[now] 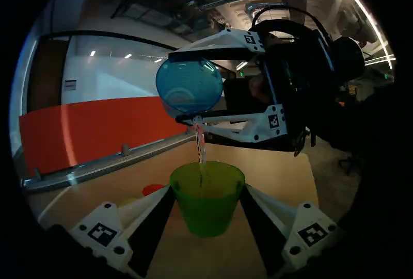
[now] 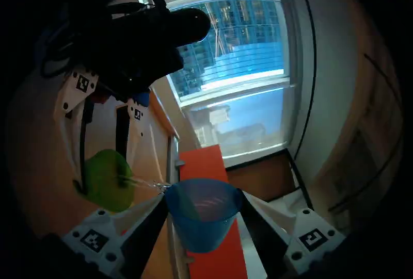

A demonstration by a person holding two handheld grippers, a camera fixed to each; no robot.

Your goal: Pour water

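— Starting at the left of the left gripper view, what is there?

— An orange wall band point(image 1: 98, 129) runs behind the wooden table point(image 1: 279, 168), and a metal rail point(image 1: 103, 165) follows the table's far edge. Just beside the near left finger lie a small red thing point(image 1: 152, 189) and a yellow one point(image 1: 129, 201). I cannot tell what they are.

— And in the middle?

— The left gripper point(image 1: 207, 191) is clenched on the green cup point(image 1: 207, 212), one finger pressing each side. The cup stands upright over the table. Whether its base touches the wood I cannot tell.

— Above it?

— The blue cup point(image 1: 191, 85) is tipped on its side with its bottom toward the camera. It is grasped between both fingers of the right gripper point(image 1: 175, 85). A thin stream of water point(image 1: 200, 147) falls from its rim into the green cup. Farther right is that gripper's dark body with its cables.

— And the right gripper view?

— At the left the green cup sits between the left gripper's white fingers, mouth toward the camera. The water arcs into it from the blue cup's rim. The blue cup is in the centre, squeezed by the near fingers, with the orange band behind it. To the right a tall window point(image 2: 242, 72) shows buildings.
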